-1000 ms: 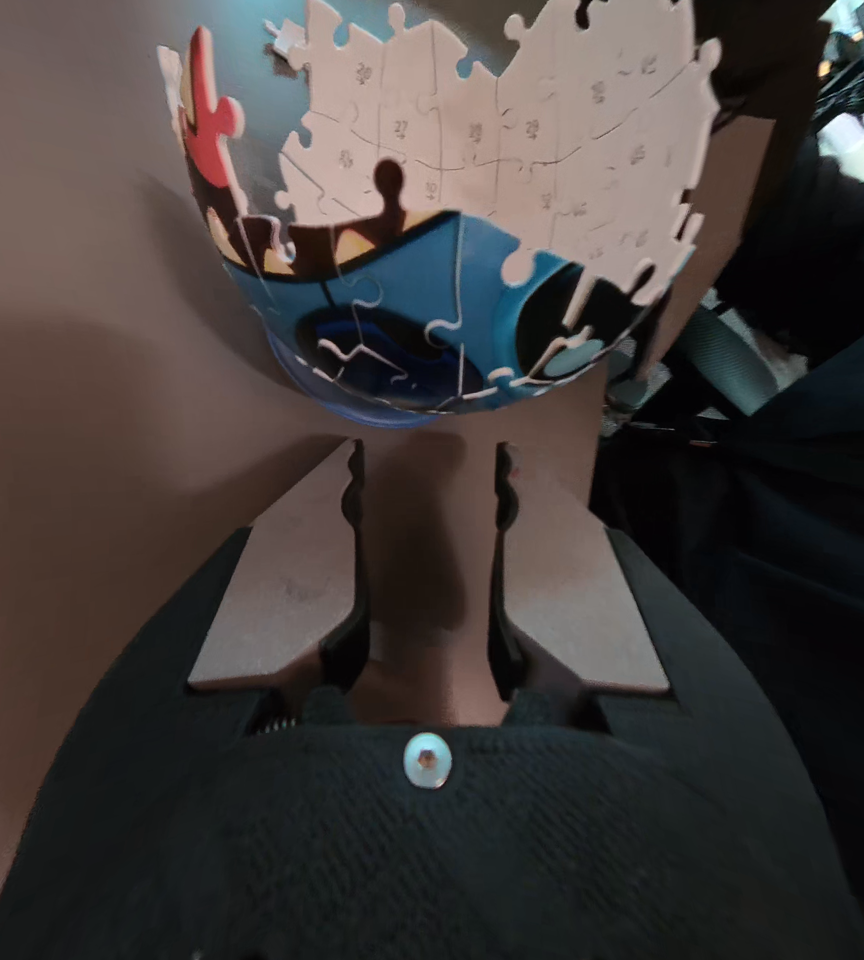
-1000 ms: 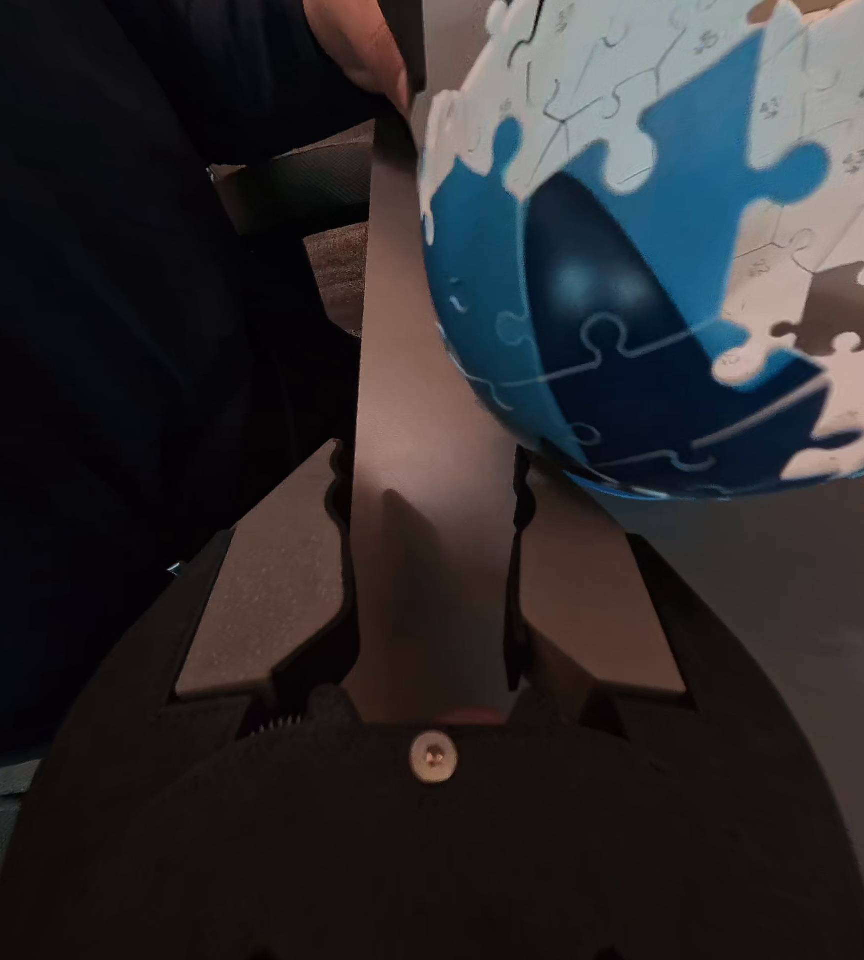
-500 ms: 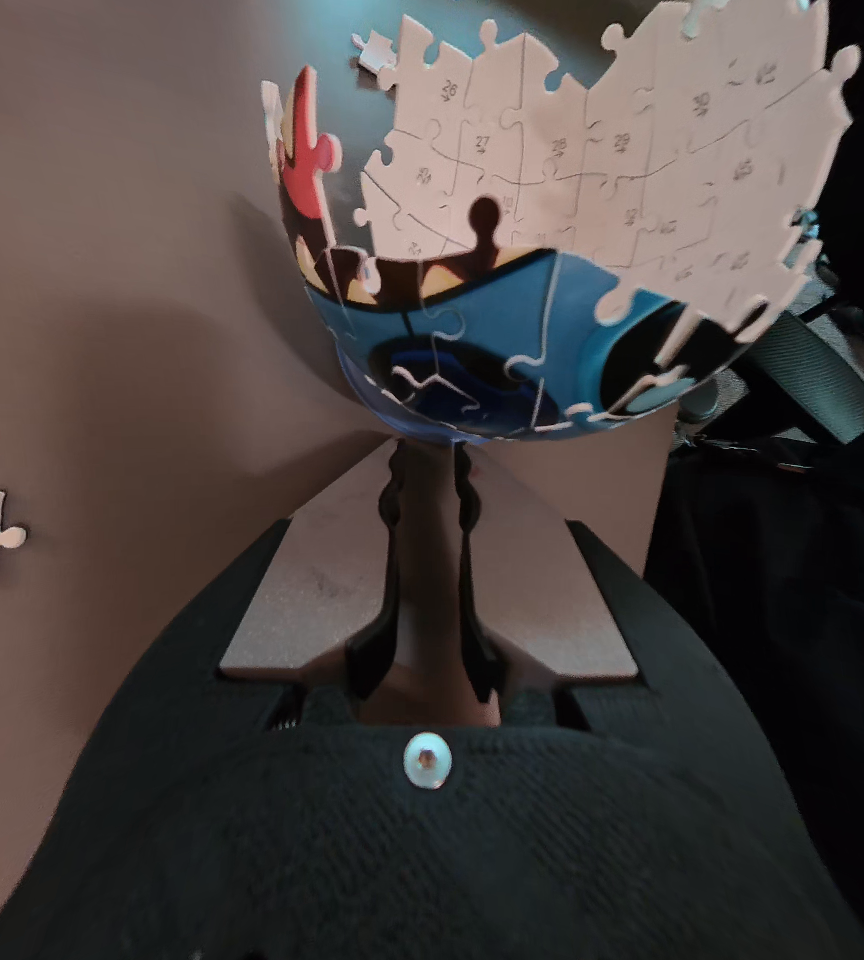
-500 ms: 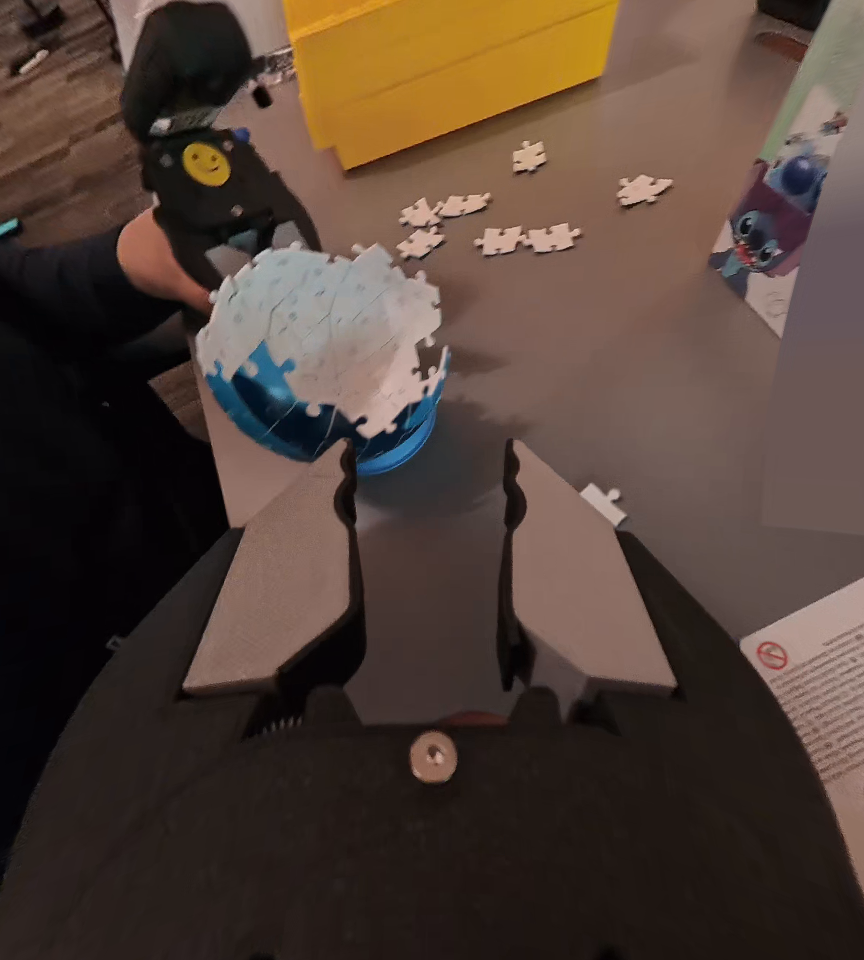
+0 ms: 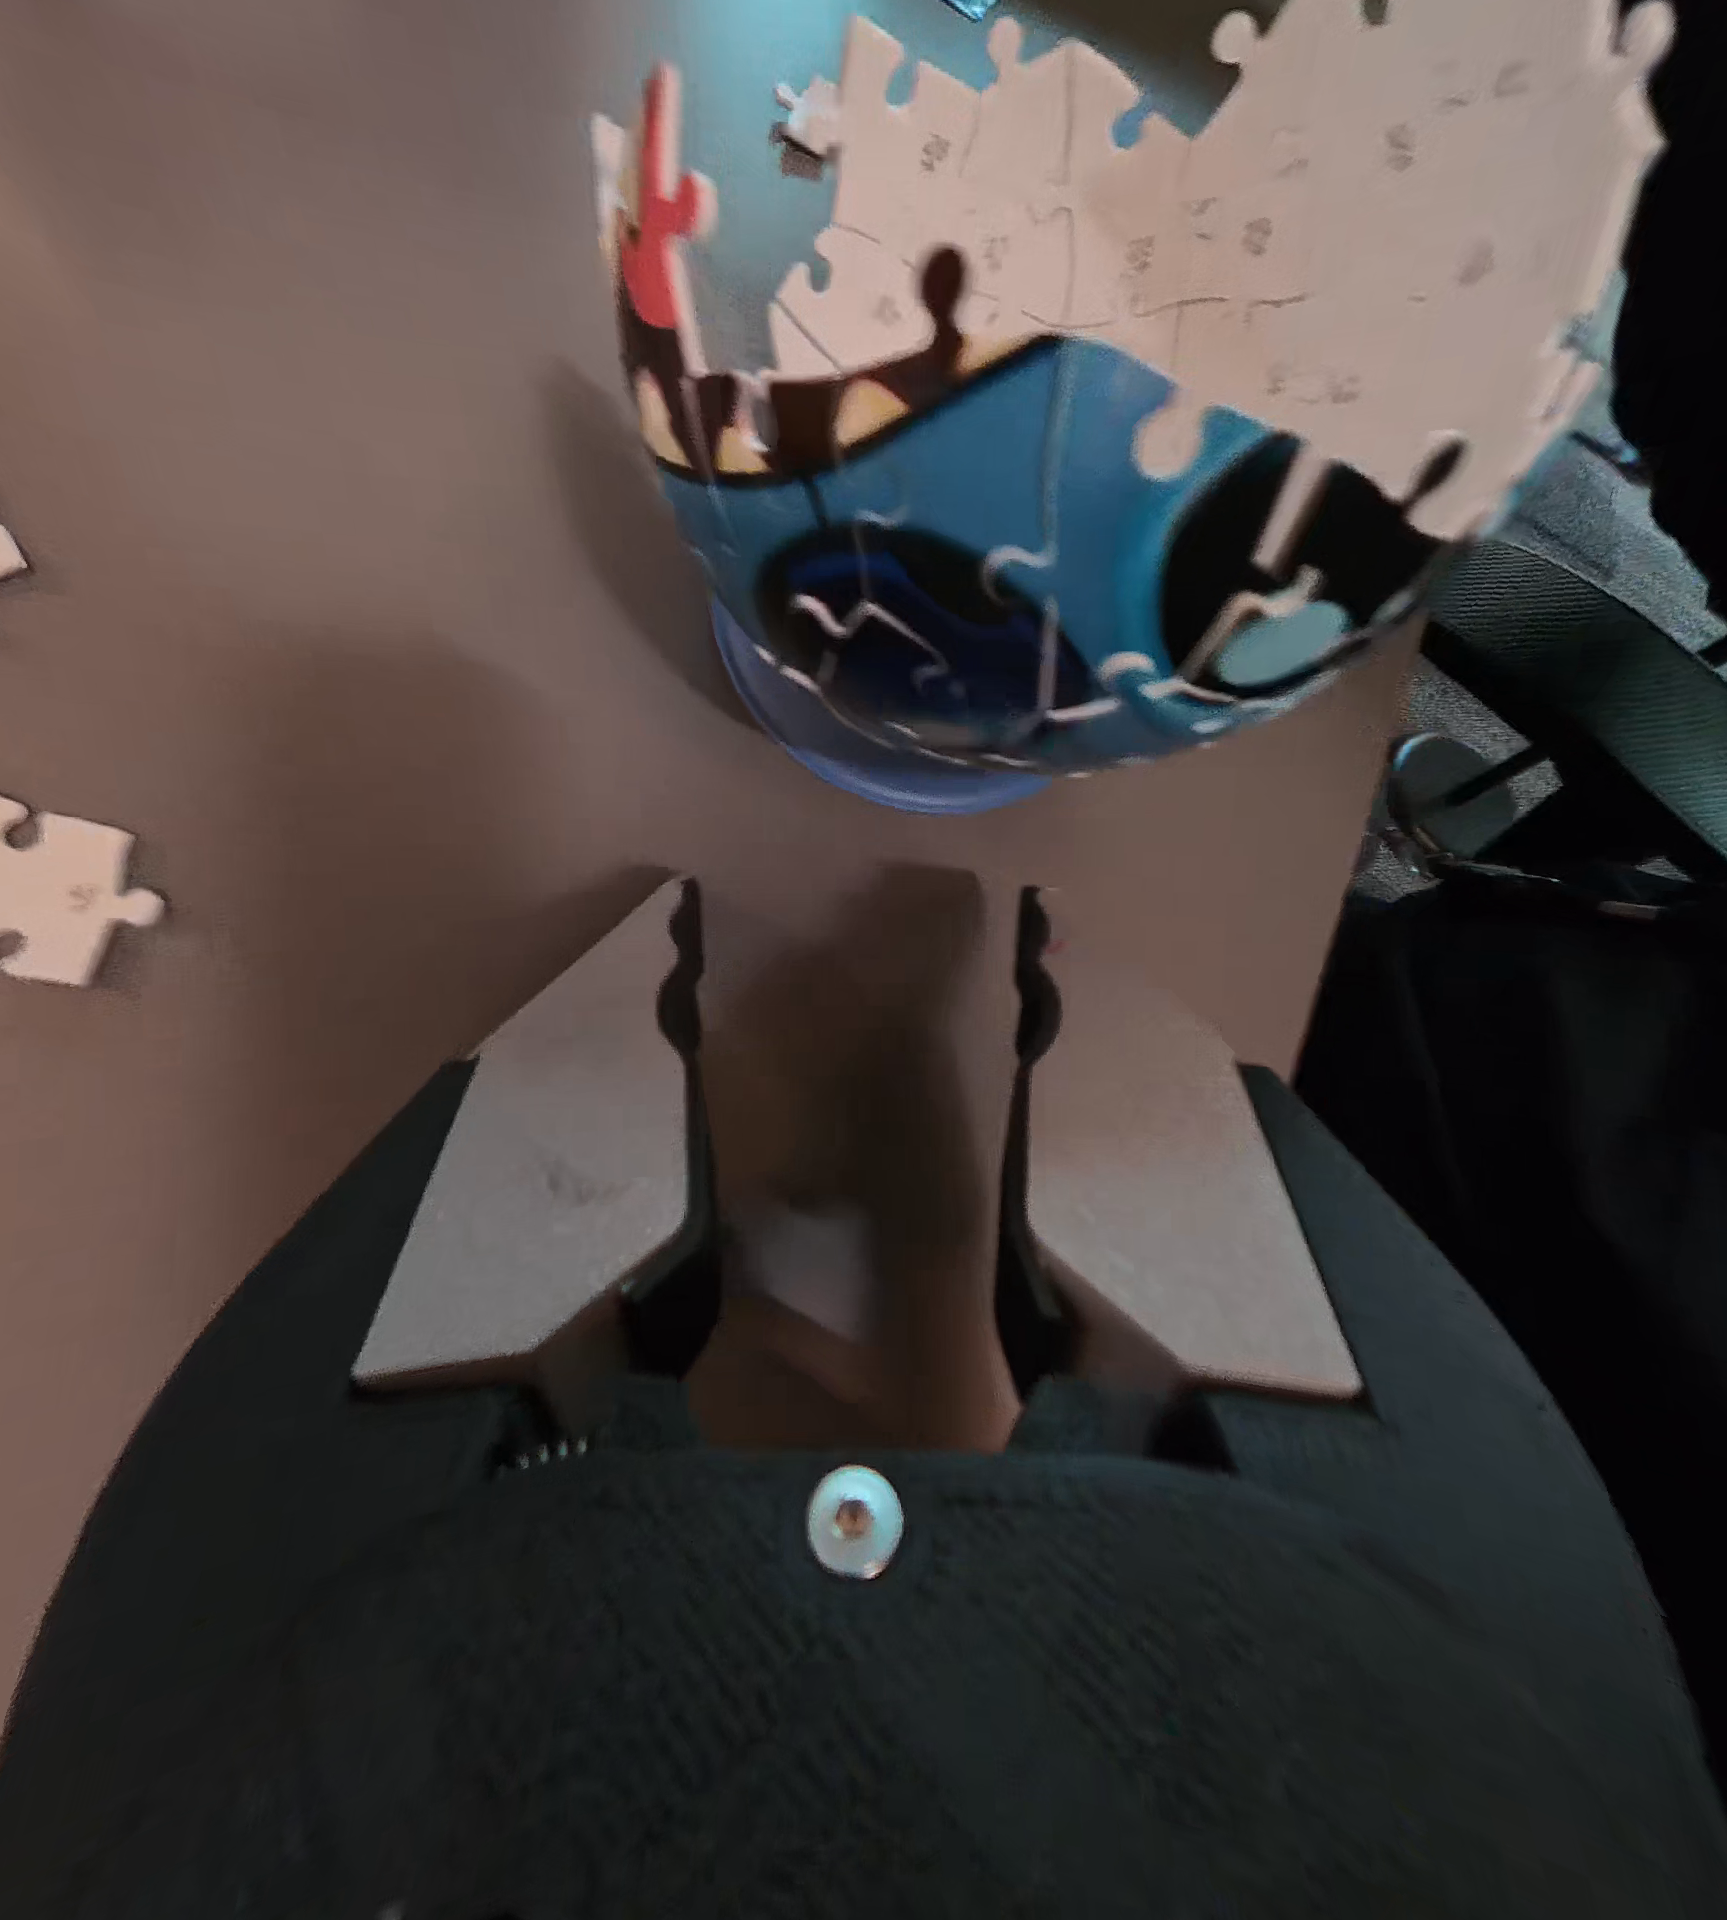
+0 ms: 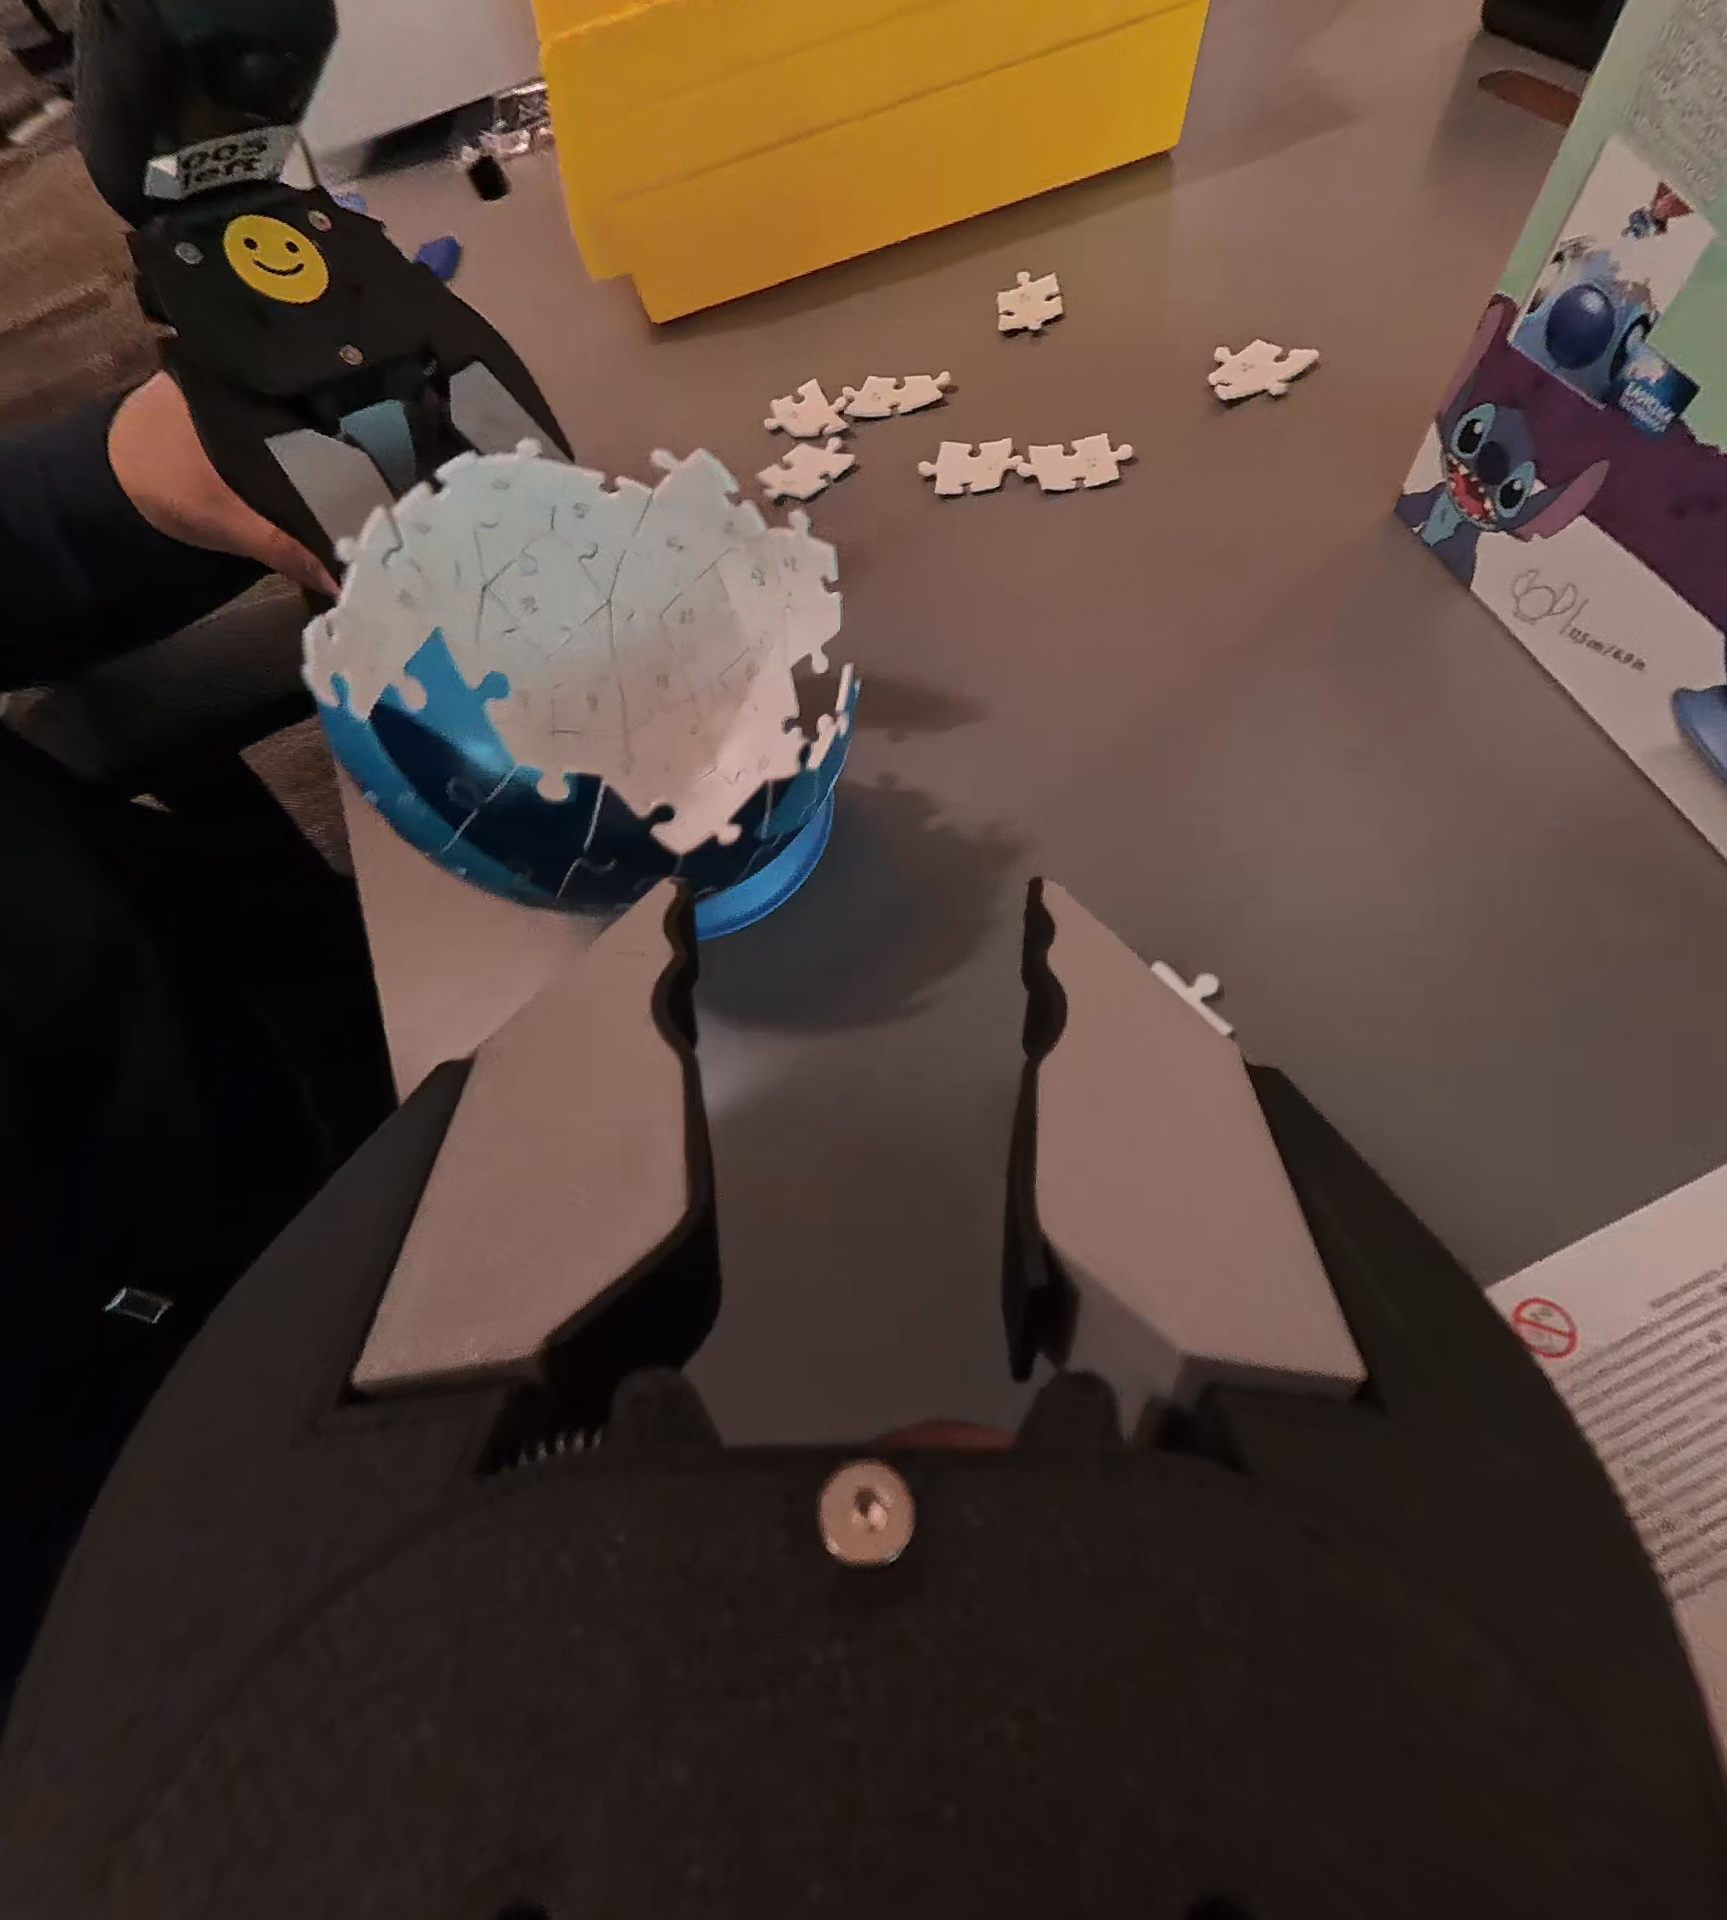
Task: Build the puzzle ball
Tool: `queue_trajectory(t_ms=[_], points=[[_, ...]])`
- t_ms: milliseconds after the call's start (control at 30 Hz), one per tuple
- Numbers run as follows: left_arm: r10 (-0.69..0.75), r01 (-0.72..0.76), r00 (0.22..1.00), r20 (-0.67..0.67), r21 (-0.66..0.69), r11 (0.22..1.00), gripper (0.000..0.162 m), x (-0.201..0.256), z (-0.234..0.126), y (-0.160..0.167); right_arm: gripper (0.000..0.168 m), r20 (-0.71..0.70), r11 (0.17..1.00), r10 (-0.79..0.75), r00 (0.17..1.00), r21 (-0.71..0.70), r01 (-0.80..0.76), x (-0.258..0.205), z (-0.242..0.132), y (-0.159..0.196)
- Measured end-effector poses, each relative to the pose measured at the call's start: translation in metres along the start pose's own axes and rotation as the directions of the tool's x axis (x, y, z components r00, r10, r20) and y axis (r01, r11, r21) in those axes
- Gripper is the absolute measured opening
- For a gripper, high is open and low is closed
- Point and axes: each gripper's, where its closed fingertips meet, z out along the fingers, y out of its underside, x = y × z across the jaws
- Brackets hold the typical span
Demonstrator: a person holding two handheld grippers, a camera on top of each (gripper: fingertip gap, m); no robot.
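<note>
The half-built puzzle ball (image 5: pixel 1046 499) is an open bowl, blue outside and white inside, resting on a blue ring stand (image 5: pixel 900 779) near the table edge. My left gripper (image 5: pixel 854 914) is open and empty, a short way back from the stand. In the right wrist view the ball (image 6: pixel 578 644) sits on its stand (image 6: pixel 776 883) just ahead and left of my right gripper (image 6: pixel 854 904), which is open and empty above the table. The left gripper's black body (image 6: pixel 287 312) shows behind the ball, which hides its fingertips.
Several loose white pieces (image 6: pixel 1025 462) lie beyond the ball, one (image 6: pixel 1191 997) lies by my right finger, and more (image 5: pixel 7 883) lie left of the left gripper. A yellow box (image 6: pixel 869 135) stands at the back, the puzzle box (image 6: pixel 1617 499) at right, and a printed sheet (image 6: pixel 1690 1455) at front right. Across from one pair of fingers to the other is roughly 20 cm.
The right gripper drew far back and up from the ball, then eased slightly closer. The left gripper's jaws narrowed, then opened wide again, and it shifted left and back from the stand.
</note>
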Motion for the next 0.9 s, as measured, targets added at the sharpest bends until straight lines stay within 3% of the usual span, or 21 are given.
queue_trajectory(t_ms=[233,400,567,900], points=[[0.028,-0.028,0.99,0.136,-0.002,1.0,0.081,0.013,0.006,0.004,0.068,0.163,1.0,-0.024,0.986,0.006,0.023,-0.035,0.008,0.033],[0.047,-0.041,0.977,0.21,-0.029,0.999,0.098,0.005,0.019,-0.004,0.066,0.143,0.999,-0.025,0.989,-0.024,0.029,-0.037,0.017,0.041],[0.06,-0.047,0.954,0.293,-0.05,0.998,0.099,-0.009,0.025,-0.008,0.066,0.137,1.0,-0.022,0.99,0.017,0.02,-0.044,0.009,0.042],[0.034,-0.024,0.947,0.319,-0.037,0.999,0.092,-0.039,0.02,-0.015,0.065,0.113,0.999,-0.006,0.994,0.049,0.0,-0.043,-0.002,0.05]])
